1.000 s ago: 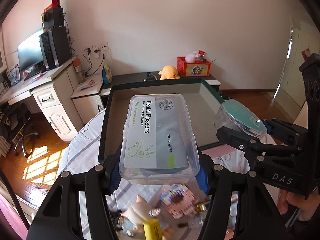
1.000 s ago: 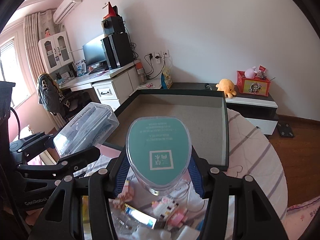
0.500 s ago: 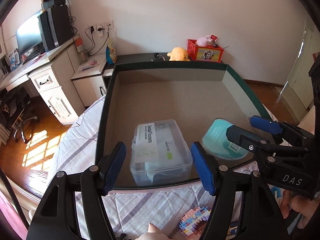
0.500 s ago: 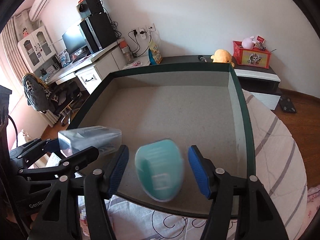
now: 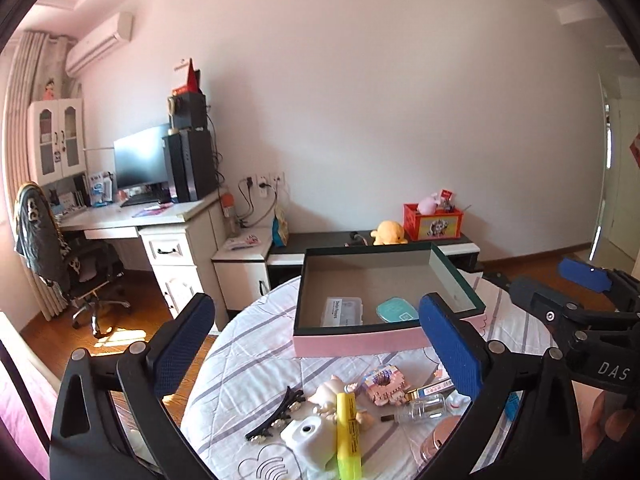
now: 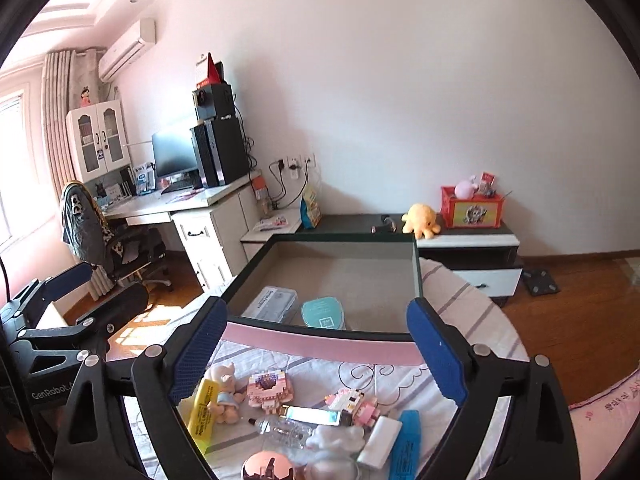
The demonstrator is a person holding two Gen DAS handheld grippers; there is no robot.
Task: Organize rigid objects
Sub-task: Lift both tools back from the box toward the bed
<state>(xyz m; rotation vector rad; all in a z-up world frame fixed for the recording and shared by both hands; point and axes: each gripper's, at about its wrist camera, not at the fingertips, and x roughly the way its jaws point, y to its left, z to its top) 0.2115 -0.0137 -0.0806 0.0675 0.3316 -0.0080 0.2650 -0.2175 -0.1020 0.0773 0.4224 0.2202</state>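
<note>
Progress: two of the rigid items lie stowed side by side on the floor of the open box with dark green rim and pink outer wall (image 5: 360, 343), near its front wall, namely one clear plastic dental-flosser case with white label (image 5: 344, 311) and one teal oval lidded case (image 5: 397, 310). Left tool (image 5: 320, 344): jaws just opened to their widest, nothing between the blue pads, held back above the loose pile. Right tool (image 6: 316, 352): jaws likewise just opened wide, empty. Remaining on the quilted striped bed cover (image 5: 256, 360) in front of the box, by best count: one yellow highlighter pen (image 5: 347, 432), one black hair clip (image 5: 276, 414), one white camera-shaped toy (image 5: 310, 440), one pig figurine (image 6: 225, 390), two pink block-built figures (image 6: 269, 388), one small clear glass bottle (image 5: 424, 406), one gold-capped mirrored tube (image 6: 310, 415), one blue marker (image 6: 406, 444), one white eraser-like block (image 6: 379, 442), one round rose-gold compact (image 6: 268, 466). Judgement: early stage, most of the pile unsorted
</note>
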